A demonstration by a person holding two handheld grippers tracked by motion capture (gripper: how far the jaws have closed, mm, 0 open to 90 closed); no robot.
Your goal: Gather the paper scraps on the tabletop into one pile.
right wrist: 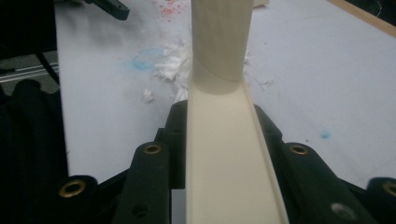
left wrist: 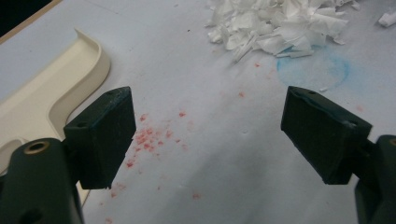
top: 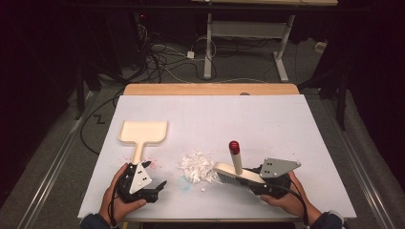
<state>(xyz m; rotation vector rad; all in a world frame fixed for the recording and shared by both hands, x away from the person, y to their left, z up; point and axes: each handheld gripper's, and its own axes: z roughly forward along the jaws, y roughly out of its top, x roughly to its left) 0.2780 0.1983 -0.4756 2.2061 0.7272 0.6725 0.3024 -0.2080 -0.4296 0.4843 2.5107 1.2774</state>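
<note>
A cream dustpan (top: 143,132) lies flat at the left of the table, handle toward me; its edge also shows in the left gripper view (left wrist: 51,93). A pile of white paper shreds (top: 197,167) (left wrist: 280,23) sits in the middle. My left gripper (top: 154,174) (left wrist: 205,126) is open just right of the dustpan handle, nothing between its fingers. My right gripper (top: 251,180) (right wrist: 219,121) is shut on the cream head of a brush (top: 233,171) (right wrist: 224,158). The brush's red-tipped handle (top: 234,155) stands up, and its head rests beside the pile's right edge.
The white table cover (top: 267,124) carries red specks (left wrist: 149,137) near the dustpan handle and a blue ring stain (left wrist: 313,70) near the shreds. A wooden strip (top: 210,89) runs along the far edge. Beyond it, cables and a desk frame (top: 248,43) stand on the floor.
</note>
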